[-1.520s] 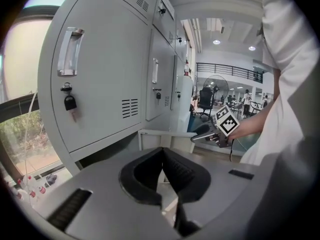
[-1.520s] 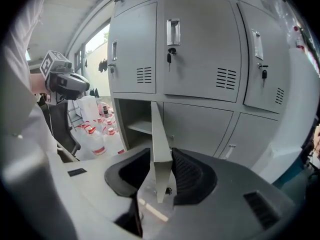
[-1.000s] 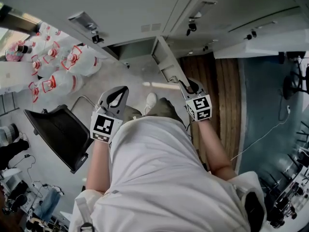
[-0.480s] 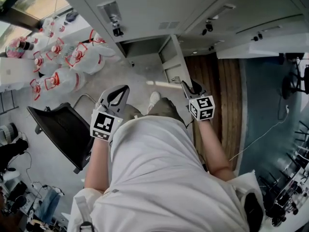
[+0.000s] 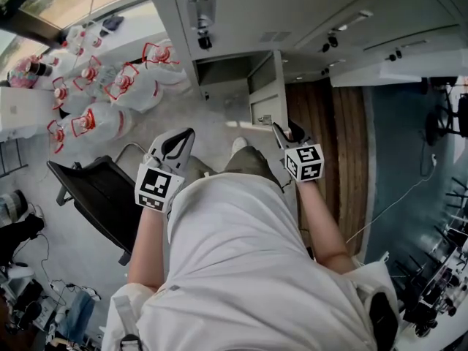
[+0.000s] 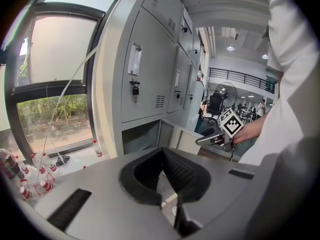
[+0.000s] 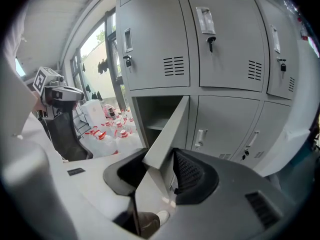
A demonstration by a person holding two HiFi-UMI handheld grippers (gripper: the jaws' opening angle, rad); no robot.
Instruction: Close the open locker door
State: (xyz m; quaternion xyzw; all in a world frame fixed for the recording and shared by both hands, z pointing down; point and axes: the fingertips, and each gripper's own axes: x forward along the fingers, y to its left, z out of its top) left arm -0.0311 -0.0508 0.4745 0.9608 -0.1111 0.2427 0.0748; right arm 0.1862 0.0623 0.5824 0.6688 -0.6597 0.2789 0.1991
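The grey locker bank [image 5: 241, 13] runs along the top of the head view. Its bottom compartment [image 7: 157, 114] stands open, and the open door [image 5: 268, 97] juts out toward me. My right gripper [image 5: 281, 131] is at the door's free edge. In the right gripper view the door [image 7: 167, 129] passes between the jaws of my right gripper [image 7: 159, 156]. These jaws have just been opening, and their pads [image 7: 192, 176] are not pressing on it. My left gripper [image 5: 173, 146] hangs left of the door, away from it, with its tips together and nothing held.
Packs of red-capped water bottles [image 5: 95, 93] lie on the floor left of the lockers. A black chair [image 5: 99, 196] stands at my left. Closed lockers with padlocks [image 7: 220, 39] sit above and right of the open one. My shoe [image 5: 239, 146] is below the door.
The door has swung round and shows more of its face. My right gripper has stayed at its free edge. Both hands and the view have shifted along the lockers.
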